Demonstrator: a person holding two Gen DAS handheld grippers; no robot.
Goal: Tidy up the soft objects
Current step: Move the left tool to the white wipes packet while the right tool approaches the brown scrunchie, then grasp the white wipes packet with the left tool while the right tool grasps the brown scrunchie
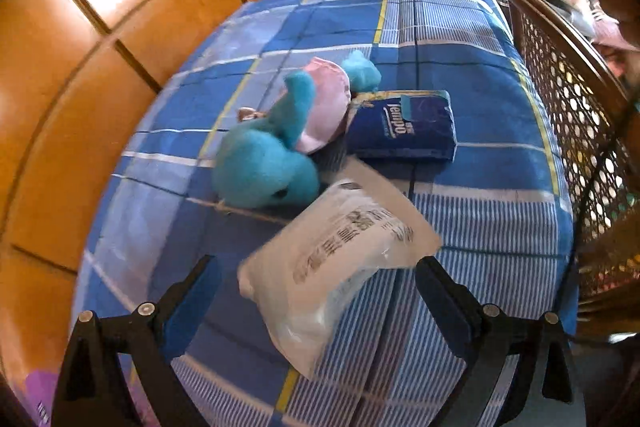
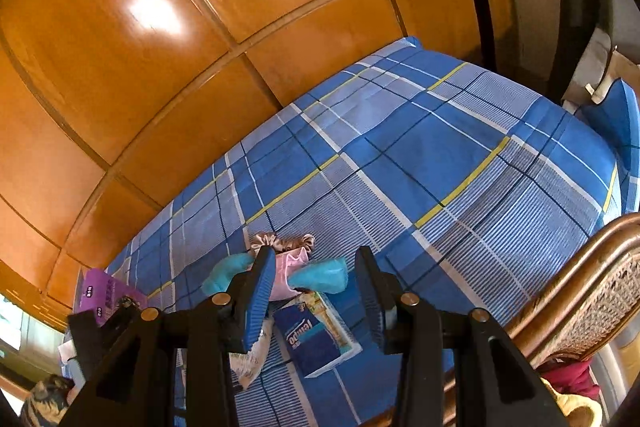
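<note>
Both grippers hang above the bed with their blue-padded black fingers spread apart and nothing between them. Nearest the left gripper (image 1: pixel 318 277), a soft white plastic-wrapped pack with grey printed characters (image 1: pixel 336 263) lies flat on the blue plaid bedsheet with white and yellow lines (image 1: pixel 480 187), its near end reaching into the gap between the fingers without touching either pad. Just beyond it sits a turquoise plush toy with a pink belly (image 1: pixel 276 147), lying on its side, its head close to the white pack's far corner. Beside the toy, on the side toward the woven rattan headboard (image 1: pixel 572 107), rests a dark blue Tempo tissue packet (image 1: pixel 404 125), its end tucked against the toy's pink part. A beige satin scrunchie (image 1: pixel 250 114) peeks out behind the plush.

From the right gripper (image 2: pixel 316 301), the tissue packet (image 2: pixel 316 335) lies under the open fingers, the toy's turquoise limbs (image 2: pixel 320 277) and the scrunchie (image 2: pixel 286 241) just past it. A purple box (image 2: pixel 106 297) sits at the bed's edge. Farther off, the sheet runs to a glossy orange wooden panelled wardrobe (image 2: pixel 240 27).
</note>
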